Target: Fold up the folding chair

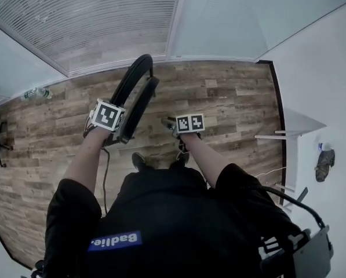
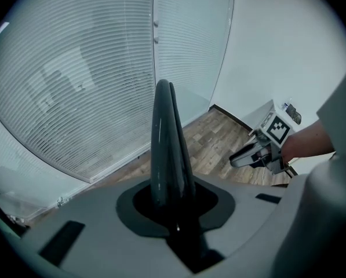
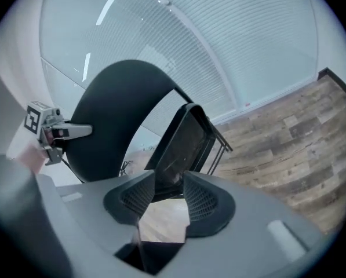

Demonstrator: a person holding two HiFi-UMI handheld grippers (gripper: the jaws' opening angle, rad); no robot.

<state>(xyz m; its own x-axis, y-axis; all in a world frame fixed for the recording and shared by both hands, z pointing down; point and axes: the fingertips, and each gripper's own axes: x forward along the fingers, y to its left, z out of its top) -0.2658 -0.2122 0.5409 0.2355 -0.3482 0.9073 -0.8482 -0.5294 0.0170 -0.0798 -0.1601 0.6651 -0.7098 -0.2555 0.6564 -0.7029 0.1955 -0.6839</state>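
**Left hand pins the backrest, right hand lines up on the seat**

The folding chair stands on the wooden floor right in front of the person, edge-on from the head view, and it looks thin from up there. The left gripper has its jaws narrowed onto the curved rim of the backrest, with the dark panel rising straight out from between the pads. That grip looks like the anchor. It holds the chair upright and steady so the other hand can work on the moving part.

The right gripper is carrying nothing. Its jaws are partly apart and bare floor shows in the gap between them. They point at the lower edge of the seat, which is tipped up steeply towards the backrest, with the thin legs behind it. Whether the tips touch that edge can't be made out. From the head view the gripper sits just beside the chair, not on it.

By the look of things the fold is well along. A gap shows between the seat and the backrest, so one more push or a grip on the seat seems likely to close it.
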